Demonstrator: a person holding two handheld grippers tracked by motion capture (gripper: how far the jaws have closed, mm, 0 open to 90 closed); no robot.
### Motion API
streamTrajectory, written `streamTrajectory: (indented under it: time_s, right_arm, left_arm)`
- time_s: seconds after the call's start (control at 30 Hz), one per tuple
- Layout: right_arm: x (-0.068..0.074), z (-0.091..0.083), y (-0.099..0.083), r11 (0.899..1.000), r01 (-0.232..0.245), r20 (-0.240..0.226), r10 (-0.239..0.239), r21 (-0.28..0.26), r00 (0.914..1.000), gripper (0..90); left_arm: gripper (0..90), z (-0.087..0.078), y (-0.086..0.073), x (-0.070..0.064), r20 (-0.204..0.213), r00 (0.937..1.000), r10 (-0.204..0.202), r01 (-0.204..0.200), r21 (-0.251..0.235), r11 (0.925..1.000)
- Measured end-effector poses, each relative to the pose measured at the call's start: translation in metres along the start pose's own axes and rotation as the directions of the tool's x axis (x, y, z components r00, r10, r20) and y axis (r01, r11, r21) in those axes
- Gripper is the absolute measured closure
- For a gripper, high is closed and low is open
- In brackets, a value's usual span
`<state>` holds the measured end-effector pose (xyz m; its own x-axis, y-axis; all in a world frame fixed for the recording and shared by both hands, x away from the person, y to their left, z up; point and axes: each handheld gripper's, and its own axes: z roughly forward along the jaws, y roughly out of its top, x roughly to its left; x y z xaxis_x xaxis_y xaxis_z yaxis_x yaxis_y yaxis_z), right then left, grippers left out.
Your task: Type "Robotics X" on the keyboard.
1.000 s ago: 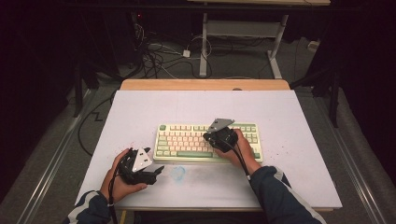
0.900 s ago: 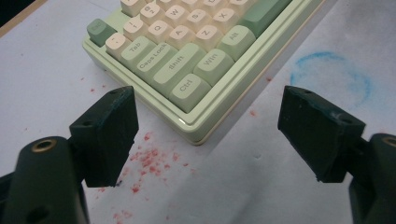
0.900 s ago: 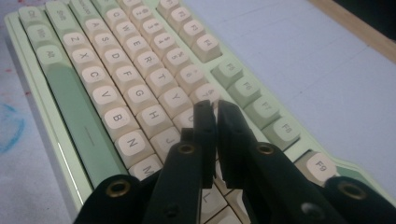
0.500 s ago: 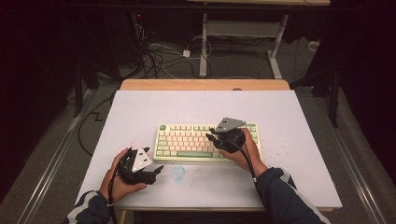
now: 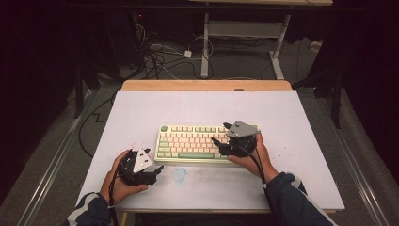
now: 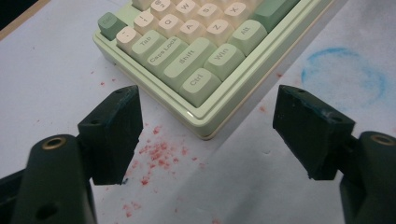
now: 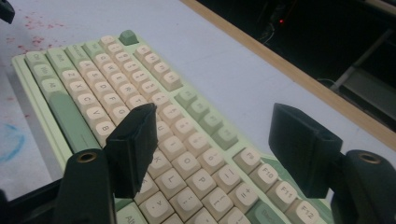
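Right tool [image 5: 225, 135] is the one doing the work here: it's hovering over the right end of the keyboard [image 5: 190, 143], jaws spread apart and holding nothing, pointing left along the rows of keys. That keyboard sits roughly mid tabletop [image 5: 141, 108], a bit toward the person's side, with its long axis running left to right across it. In the right gripper view the jaws straddle the letter keys [image 7: 140, 100] around the right half of the board, so the next press looks like a short drop straight down rather than any reach sideways. Can't really tell whether a jaw tip is already touching a key or just above. Left tool [image 5: 156, 169] is parked off the near left corner of the keyboard, also open and empty, resting low by the tabletop; its view looks right at the Ctrl key [image 6: 199, 85] corner with a gap in between. So the right hand is clearly nearer. Small stuff: a faint blue ring [image 5: 179, 174] and some red specks [image 6: 156, 154] on the tabletop nearby.
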<state>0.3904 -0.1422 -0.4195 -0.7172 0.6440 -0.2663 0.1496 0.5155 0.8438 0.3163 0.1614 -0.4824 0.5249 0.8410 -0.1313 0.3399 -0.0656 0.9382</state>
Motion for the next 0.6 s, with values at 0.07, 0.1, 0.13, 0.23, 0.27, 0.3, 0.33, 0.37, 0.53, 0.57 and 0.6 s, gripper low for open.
streamTrajectory:
  time_s: [0.07,0.1,0.13,0.23,0.27,0.3,0.33,0.37,0.53,0.57,0.6]
  right_arm:
    - [0.001,-0.005,-0.001,1.000,0.000,0.014,0.000,-0.014,0.9999,28.6]
    - [0.000,-0.008,-0.002,1.000,-0.003,0.012,0.003,-0.024,0.9999,27.5]
    - [0.000,-0.010,-0.003,1.000,-0.005,0.015,0.005,-0.030,0.9999,26.2]
    - [0.001,-0.018,-0.006,0.999,-0.006,0.040,0.008,-0.048,0.9992,22.4]
    - [0.001,-0.021,-0.007,0.999,-0.001,0.049,0.004,-0.053,0.9988,22.1]
    - [0.001,-0.024,-0.008,0.998,-0.003,0.053,0.006,-0.061,0.9986,21.4]
    - [0.000,-0.027,-0.010,0.998,-0.006,0.055,0.009,-0.065,0.9985,20.6]
    - [0.000,-0.030,-0.011,0.998,-0.004,0.061,0.009,-0.069,0.9981,20.6]
    - [0.000,-0.045,-0.024,0.996,0.010,0.112,0.001,-0.092,0.9937,22.3]
    - [0.000,-0.048,-0.026,0.996,0.006,0.108,0.004,-0.093,0.9942,22.3]
    - [0.000,-0.051,-0.029,0.996,0.006,0.110,0.004,-0.090,0.9939,22.3]
  left_arm:
    - [25.3,-0.001,0.000,0.000,0.000,1.0000,0.001,-0.001,0.002,1.0000]
    - [27.1,-0.001,0.001,0.000,0.002,1.0000,-0.003,0.003,0.000,1.0000]
    - [27.2,-0.001,0.001,0.000,0.002,1.0000,-0.007,0.007,-0.001,1.0000]
    - [30.4,-0.002,0.002,0.001,0.003,1.0000,-0.009,0.009,-0.002,1.0000]
    - [30.7,-0.002,0.002,0.001,0.002,1.0000,-0.010,0.010,-0.002,1.0000]
    - [32.7,-0.002,0.003,0.000,0.003,0.9999,-0.010,0.010,0.000,1.0000]
    - [34.9,-0.002,0.003,0.001,0.004,0.9999,-0.011,0.011,0.001,0.9999]
    - [35.4,-0.002,0.003,0.001,0.003,0.9999,-0.013,0.013,0.001,0.9999]
    - [49.5,-0.003,0.006,0.002,0.005,0.9993,-0.038,0.038,0.012,0.9992]
    - [53.6,-0.003,0.007,0.002,0.006,0.9992,-0.040,0.040,0.015,0.9991]
    - [56.7,-0.004,0.007,0.003,0.008,0.9991,-0.041,0.041,0.016,0.9991]
